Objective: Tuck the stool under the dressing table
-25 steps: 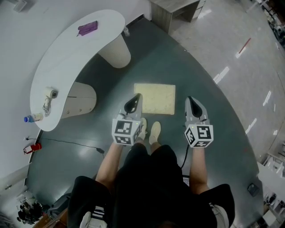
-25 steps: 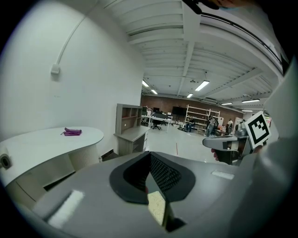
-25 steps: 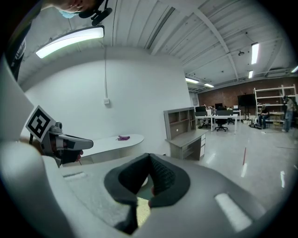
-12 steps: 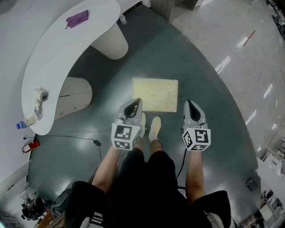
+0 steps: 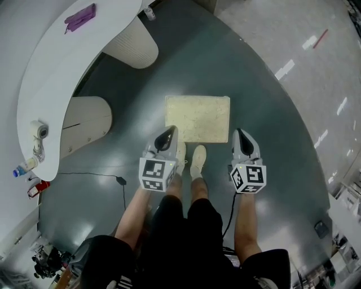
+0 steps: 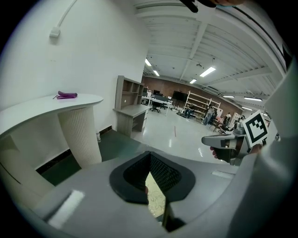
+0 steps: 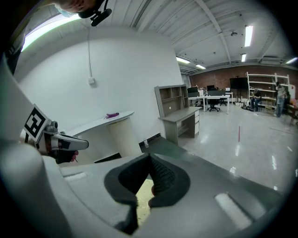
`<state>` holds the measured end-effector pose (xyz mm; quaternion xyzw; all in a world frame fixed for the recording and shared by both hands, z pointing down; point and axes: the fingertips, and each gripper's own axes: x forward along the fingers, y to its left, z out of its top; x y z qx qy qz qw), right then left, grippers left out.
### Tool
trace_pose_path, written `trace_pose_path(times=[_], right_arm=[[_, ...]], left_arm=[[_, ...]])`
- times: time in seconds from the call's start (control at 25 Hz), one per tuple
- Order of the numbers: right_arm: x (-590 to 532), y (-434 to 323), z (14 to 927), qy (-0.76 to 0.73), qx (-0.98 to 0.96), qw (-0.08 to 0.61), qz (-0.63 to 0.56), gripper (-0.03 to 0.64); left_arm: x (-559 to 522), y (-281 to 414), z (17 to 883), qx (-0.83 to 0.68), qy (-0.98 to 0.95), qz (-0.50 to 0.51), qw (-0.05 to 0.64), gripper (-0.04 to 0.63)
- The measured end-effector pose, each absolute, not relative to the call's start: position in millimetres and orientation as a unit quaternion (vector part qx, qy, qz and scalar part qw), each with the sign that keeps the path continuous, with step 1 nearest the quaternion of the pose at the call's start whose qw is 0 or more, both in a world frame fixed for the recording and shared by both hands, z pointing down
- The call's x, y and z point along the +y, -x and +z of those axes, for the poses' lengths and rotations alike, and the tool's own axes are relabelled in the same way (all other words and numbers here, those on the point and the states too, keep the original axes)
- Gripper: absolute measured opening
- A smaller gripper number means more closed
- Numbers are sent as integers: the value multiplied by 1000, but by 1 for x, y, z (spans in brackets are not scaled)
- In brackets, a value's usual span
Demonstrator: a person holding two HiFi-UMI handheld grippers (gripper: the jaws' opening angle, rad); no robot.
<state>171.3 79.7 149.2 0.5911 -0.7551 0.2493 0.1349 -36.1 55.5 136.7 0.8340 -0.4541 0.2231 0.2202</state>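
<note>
The stool (image 5: 197, 117), a low seat with a pale yellow rectangular top, stands on the dark floor just ahead of my feet. The white curved dressing table (image 5: 34, 96) runs along the left on ribbed pedestals, apart from the stool. My left gripper (image 5: 168, 131) hovers over the stool's near left corner and my right gripper (image 5: 240, 133) just beyond its near right corner; both are shut and empty. In the left gripper view the stool (image 6: 156, 202) shows below the shut jaws, with the table (image 6: 46, 104) at the left. The right gripper view shows the stool (image 7: 142, 200) likewise.
A purple item (image 5: 80, 16) lies on the table's far end; a tape roll (image 5: 38, 131) and a bottle (image 5: 20, 168) sit at its near end. A black cable (image 5: 90, 176) and a red object (image 5: 35, 189) lie on the floor at left. A grey desk (image 6: 130, 114) stands further back.
Both grippers have sunk toward the stool, still shut. The stool looks larger and closer, and the dressing table has slid toward the upper left of the head view.
</note>
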Motion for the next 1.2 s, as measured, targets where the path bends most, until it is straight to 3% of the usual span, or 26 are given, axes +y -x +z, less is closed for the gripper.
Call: trace_pose_path(times=[1.2], right_arm=[[56,-169,347,-571,-736,200,304,2]], left_arm=[[22,56,319,-444,-812,266,268,6]])
